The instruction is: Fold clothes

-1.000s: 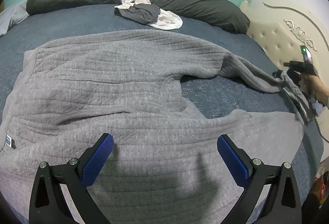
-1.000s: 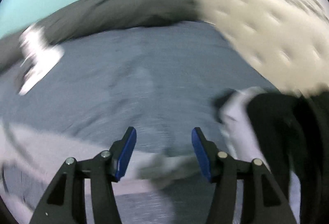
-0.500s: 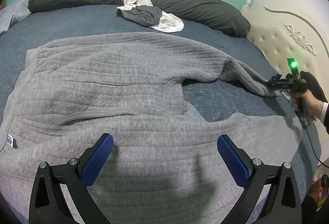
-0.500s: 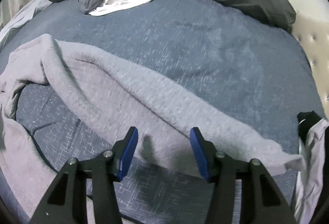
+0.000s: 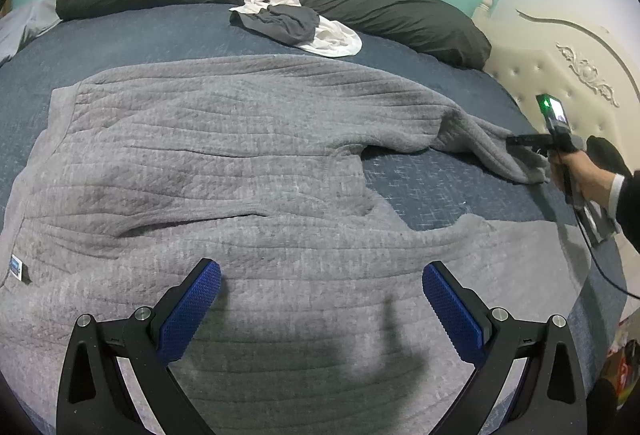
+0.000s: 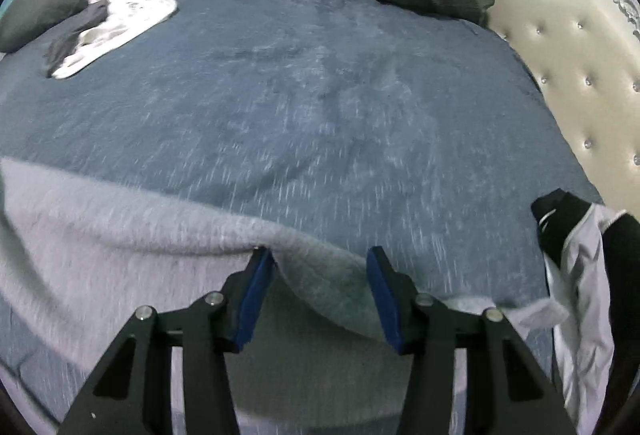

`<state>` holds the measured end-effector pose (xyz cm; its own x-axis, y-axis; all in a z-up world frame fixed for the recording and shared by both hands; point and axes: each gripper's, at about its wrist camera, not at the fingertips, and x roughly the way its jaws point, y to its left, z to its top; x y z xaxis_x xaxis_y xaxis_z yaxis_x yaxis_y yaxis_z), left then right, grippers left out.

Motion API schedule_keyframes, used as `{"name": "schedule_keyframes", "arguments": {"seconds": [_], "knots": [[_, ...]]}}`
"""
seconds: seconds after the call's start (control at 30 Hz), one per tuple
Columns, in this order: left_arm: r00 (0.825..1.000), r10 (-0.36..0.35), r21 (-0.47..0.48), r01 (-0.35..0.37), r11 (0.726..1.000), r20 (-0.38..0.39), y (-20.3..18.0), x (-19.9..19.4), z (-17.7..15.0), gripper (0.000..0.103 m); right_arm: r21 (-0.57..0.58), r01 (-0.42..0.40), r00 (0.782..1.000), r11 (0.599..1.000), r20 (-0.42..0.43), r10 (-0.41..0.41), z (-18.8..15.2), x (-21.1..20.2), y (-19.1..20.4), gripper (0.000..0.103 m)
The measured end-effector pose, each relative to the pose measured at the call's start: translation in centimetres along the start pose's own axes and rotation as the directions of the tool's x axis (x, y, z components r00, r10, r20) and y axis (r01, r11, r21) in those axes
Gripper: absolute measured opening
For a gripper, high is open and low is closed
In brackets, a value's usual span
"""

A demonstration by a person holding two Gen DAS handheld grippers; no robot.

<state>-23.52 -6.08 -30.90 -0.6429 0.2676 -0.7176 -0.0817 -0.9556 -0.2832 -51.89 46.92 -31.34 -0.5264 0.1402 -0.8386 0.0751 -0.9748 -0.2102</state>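
Grey sweater (image 5: 224,163) sleeve end between closing right gripper (image 6: 316,267) jaws

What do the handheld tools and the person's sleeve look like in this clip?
Both the left tool and right tool have black angular fingers with silver pivot screws and textured blue pads. The right one carries a green-lit screen and a trailing black cable. The sleeve is dark, with a white cuff.

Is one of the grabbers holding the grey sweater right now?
Not yet. The right gripper has just been closing with the sleeve end of the grey sweater between its jaws, not pinched. The left gripper is open above it.
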Motion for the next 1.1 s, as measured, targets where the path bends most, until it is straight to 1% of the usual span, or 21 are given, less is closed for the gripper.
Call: {"name": "schedule_keyframes", "arguments": {"seconds": [0.07, 0.2, 0.3, 0.33, 0.4, 0.43, 0.47, 0.5, 0.53, 0.57, 0.7, 0.83, 0.9, 1.0, 1.07, 1.1], "knots": [[1.0, -0.001, 0.001, 0.001, 1.0, -0.004, 0.0, 0.1, -0.1, 0.103, 0.02, 0.044, 0.999, 0.999, 0.008, -0.045, 1.2, 0.7, -0.2, 0.05], [1.0, -0.005, 0.002, 0.005, 1.0, -0.009, 0.0, 0.3, -0.2, 0.103, 0.125, 0.047, 0.998, 0.991, 0.032, -0.051, 3.2, 0.3, -1.7, 0.05], [1.0, -0.006, -0.003, 0.006, 1.0, -0.007, 0.1, 0.2, -0.1, 0.103, 0.211, -0.002, 0.997, 0.977, 0.07, -0.013, 3.4, -0.7, -3.1, 0.05], [1.0, -0.008, -0.006, 0.008, 1.0, -0.004, 0.1, 0.1, -0.1, 0.103, 0.247, -0.027, 0.997, 0.969, 0.081, 0.007, 3.2, -1.1, -3.5, 0.05], [1.0, -0.01, -0.005, 0.01, 1.0, 0.001, 0.0, -0.1, -0.1, 0.103, 0.292, -0.093, 0.99, 0.952, 0.131, 0.056, 2.4, -2.3, -3.3, 0.05], [1.0, -0.011, -0.004, 0.011, 1.0, 0.004, 0.0, -0.2, 0.0, 0.103, 0.286, -0.163, 0.98, 0.944, 0.159, 0.121, 1.7, -3.0, -2.5, 0.05], [1.0, -0.012, -0.003, 0.012, 1.0, 0.006, 0.0, -0.4, 0.0, 0.103, 0.276, -0.23, 0.966, 0.933, 0.184, 0.183, 1.0, -3.7, -1.7, 0.051], [1.0, -0.013, -0.004, 0.013, 1.0, 0.008, 0.0, -0.4, 0.0, 0.103, 0.256, -0.269, 0.957, 0.928, 0.181, 0.227, 0.4, -4.0, -0.6, 0.051], [1.0, -0.013, -0.007, 0.013, 1.0, 0.01, 0.0, -0.5, 0.1, 0.103, 0.246, -0.293, 0.952, 0.924, 0.168, 0.257, -0.1, -4.1, 0.3, 0.053], [1.0, -0.014, -0.01, 0.014, 1.0, 0.012, 0.1, -0.6, 0.1, 0.103, 0.244, -0.327, 0.942, 0.913, 0.161, 0.294, -0.8, -4.3, 1.3, 0.054], [1.0, -0.011, -0.036, 0.012, 0.999, 0.021, 0.8, -1.0, 0.3, 0.103, 0.275, -0.447, 0.895, 0.852, 0.157, 0.419, -3.5, -4.9, 5.1, 0.06], [0.999, 0.016, -0.054, -0.013, 0.998, 0.043, 1.9, -1.8, 0.6, 0.103, 0.313, -0.521, 0.852, 0.794, 0.137, 0.505, -4.5, -5.3, 9.0, 0.065], [0.999, 0.02, -0.083, -0.016, 0.996, 0.048, 2.8, -2.1, 0.8, 0.103, 0.333, -0.554, 0.828, 0.763, 0.128, 0.545, -5.0, -5.5, 11.0, 0.065], [0.998, 0.021, -0.109, -0.015, 0.994, 0.059, 3.7, -2.8, 0.9, 0.103, 0.377, -0.57, 0.815, 0.73, 0.145, 0.561, -5.1, -5.7, 12.5, 0.065], [0.998, 0.023, -0.112, -0.015, 0.994, 0.066, 4.0, -3.2, 0.9, 0.103, 0.416, -0.559, 0.819, 0.717, 0.143, 0.556, -5.4, -5.1, 13.2, 0.065], [0.997, 0.024, -0.113, -0.015, 0.993, 0.07, 4.1, -3.4, 1.0, 0.103, 0.434, -0.544, 0.827, 0.718, 0.135, 0.546, -5.5, -4.6, 13.5, 0.065]]}}
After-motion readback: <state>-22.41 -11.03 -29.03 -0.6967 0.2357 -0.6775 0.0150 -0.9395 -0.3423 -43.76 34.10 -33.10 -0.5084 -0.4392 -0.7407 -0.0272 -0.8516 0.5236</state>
